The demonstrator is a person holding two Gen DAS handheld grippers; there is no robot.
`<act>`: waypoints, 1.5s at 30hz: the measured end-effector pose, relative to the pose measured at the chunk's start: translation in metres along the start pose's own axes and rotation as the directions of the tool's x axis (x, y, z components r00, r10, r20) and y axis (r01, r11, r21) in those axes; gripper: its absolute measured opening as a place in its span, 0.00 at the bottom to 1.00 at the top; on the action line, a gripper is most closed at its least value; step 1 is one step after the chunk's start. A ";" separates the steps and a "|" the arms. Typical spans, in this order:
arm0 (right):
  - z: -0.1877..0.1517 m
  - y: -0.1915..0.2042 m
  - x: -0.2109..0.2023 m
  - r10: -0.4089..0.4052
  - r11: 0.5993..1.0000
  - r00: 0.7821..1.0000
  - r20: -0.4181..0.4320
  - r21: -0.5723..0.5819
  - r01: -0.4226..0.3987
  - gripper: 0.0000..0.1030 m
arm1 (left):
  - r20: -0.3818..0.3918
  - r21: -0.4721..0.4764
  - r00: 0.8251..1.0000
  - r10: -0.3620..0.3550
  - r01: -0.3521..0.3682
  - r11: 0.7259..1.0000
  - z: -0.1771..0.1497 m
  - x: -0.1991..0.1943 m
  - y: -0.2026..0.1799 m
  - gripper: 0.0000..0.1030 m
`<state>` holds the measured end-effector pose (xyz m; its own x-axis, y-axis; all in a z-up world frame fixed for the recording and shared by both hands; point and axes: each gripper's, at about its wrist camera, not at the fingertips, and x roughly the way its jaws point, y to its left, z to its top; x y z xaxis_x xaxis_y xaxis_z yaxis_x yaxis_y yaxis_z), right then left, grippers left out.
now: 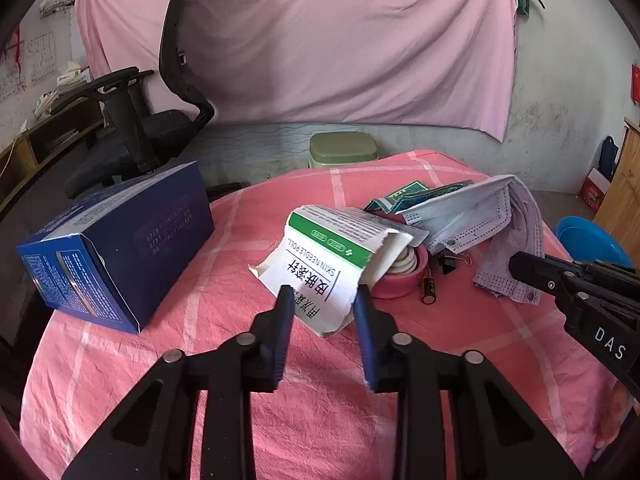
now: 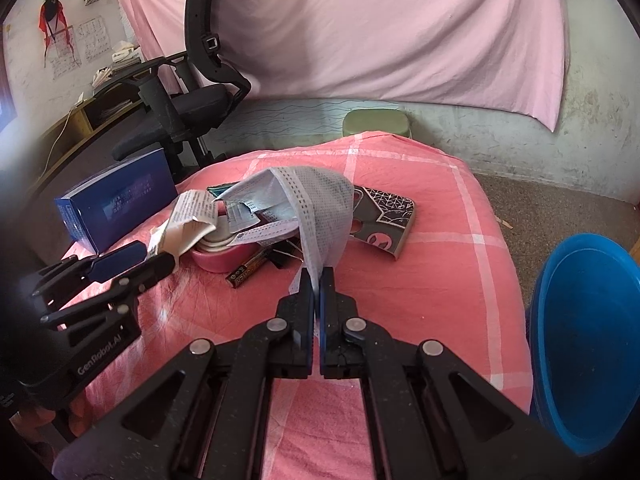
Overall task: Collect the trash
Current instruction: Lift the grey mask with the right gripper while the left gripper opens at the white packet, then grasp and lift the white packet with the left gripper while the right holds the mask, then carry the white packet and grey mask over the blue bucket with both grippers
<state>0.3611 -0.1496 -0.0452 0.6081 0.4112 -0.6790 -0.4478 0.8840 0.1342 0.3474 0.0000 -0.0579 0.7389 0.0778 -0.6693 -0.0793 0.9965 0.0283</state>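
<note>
Pink checked cloth is covering the tabletop (image 1: 240,360), hiding its surface. Left tongs (image 1: 322,300) are gripping the torn white-and-green carton (image 1: 320,256), which is partly concealing a pink dish (image 1: 396,284). Right tongs (image 2: 318,280) are clamping tight on a limp, perforated face mask (image 2: 320,208) draped over the pile.

Plain home room: office chair (image 1: 160,120), hung bedsheet (image 1: 320,40).

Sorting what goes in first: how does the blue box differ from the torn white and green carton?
The blue box is larger, intact and lies flat, apart from the pile. The white and green carton is smaller, torn open, and tilts against the pink bowl. The left gripper straddles the carton; nothing touches the blue box. Both rest on the pink cloth.
</note>
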 end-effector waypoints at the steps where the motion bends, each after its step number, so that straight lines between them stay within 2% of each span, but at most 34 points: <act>1: 0.000 0.000 0.000 0.000 1.000 1.000 0.000 -0.002 0.000 0.23 | 0.004 0.001 1.000 -0.004 0.004 1.000 0.000 0.000 0.000 0.16; 3: -0.001 0.001 -0.001 0.000 1.000 1.000 0.002 -0.006 0.000 0.23 | 0.011 0.000 1.000 -0.013 0.013 1.000 0.000 -0.001 0.002 0.07; 5: -0.001 0.002 -0.001 0.001 1.000 1.000 0.003 -0.008 -0.001 0.23 | 0.021 -0.010 1.000 -0.022 0.022 1.000 -0.001 -0.003 0.003 0.03; 15: -0.002 0.006 -0.006 0.013 1.000 1.000 0.027 -0.017 -0.013 0.22 | 0.072 -0.119 0.996 -0.046 0.054 0.991 0.003 -0.017 0.024 0.00; 21: -0.003 0.009 -0.022 0.042 0.999 0.992 0.116 -0.013 -0.040 0.22 | 0.155 -0.144 0.986 -0.061 0.084 0.986 0.005 -0.043 0.025 0.00; 24: -0.004 0.010 -0.036 0.058 0.998 0.980 0.188 -0.005 -0.058 0.22 | 0.208 -0.149 0.976 -0.071 0.103 0.984 0.009 -0.059 0.021 0.00; 27: -0.004 0.010 -0.055 0.063 0.998 0.958 0.280 -0.003 -0.065 0.22 | 0.261 -0.140 0.962 -0.085 0.125 0.982 0.016 -0.075 0.014 0.00; 30: -0.004 0.009 -0.077 0.051 0.998 0.924 0.378 0.002 -0.056 0.22 | 0.325 -0.120 0.941 -0.098 0.144 0.982 0.026 -0.094 0.004 0.00; 37: 0.000 -0.012 -0.127 -0.029 0.999 0.839 0.544 0.040 0.008 0.22 | 0.460 -0.058 0.875 -0.152 0.201 0.978 0.049 -0.131 -0.034 0.00; 40: 0.000 -0.022 -0.143 -0.064 0.998 0.813 0.579 0.054 0.039 0.22 | 0.492 -0.031 0.851 -0.182 0.226 0.974 0.057 -0.141 -0.054 0.00; 45: -0.010 -0.048 -0.166 -0.117 0.992 0.774 0.622 0.113 0.059 0.22 | 0.510 0.029 0.823 -0.250 0.274 0.961 0.071 -0.146 -0.092 0.00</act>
<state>0.2750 -0.2624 0.0543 0.9310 0.3530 -0.0930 -0.3338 0.9264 0.1745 0.2942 -0.1007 0.0897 0.9693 -0.1687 -0.1791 0.1458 0.9802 -0.1342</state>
